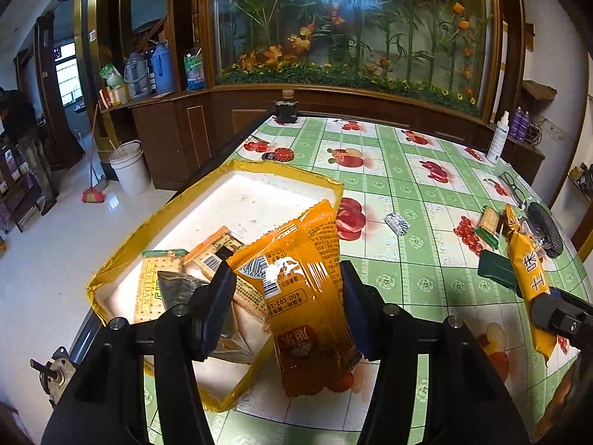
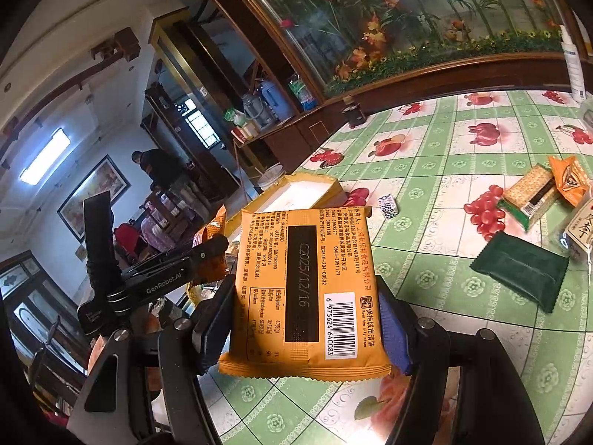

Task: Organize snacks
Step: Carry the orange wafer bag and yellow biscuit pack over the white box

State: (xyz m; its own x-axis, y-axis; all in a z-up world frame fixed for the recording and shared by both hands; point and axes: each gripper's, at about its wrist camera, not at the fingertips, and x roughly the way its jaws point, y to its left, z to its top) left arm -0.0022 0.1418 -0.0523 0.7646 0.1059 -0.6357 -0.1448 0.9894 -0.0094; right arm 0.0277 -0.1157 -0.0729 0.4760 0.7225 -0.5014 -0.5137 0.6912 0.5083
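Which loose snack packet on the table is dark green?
The flat dark green packet, lying alone on the tablecloth; the other loose packets are orange or cracker-coloured.

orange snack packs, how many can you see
3, maybe more hidden: one in the left gripper over the box, one in the right gripper, one on the table by the cracker pack.

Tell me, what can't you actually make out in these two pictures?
- Front of the orange packet in the left gripper: left view shows only its printed back.
- Snacks in the yellow box: left view, partly hidden by that gripper and packet.
- Front of the flat orange packet in the right gripper: right view shows only its back.
- Packet at the right edge: cut off by the frame.
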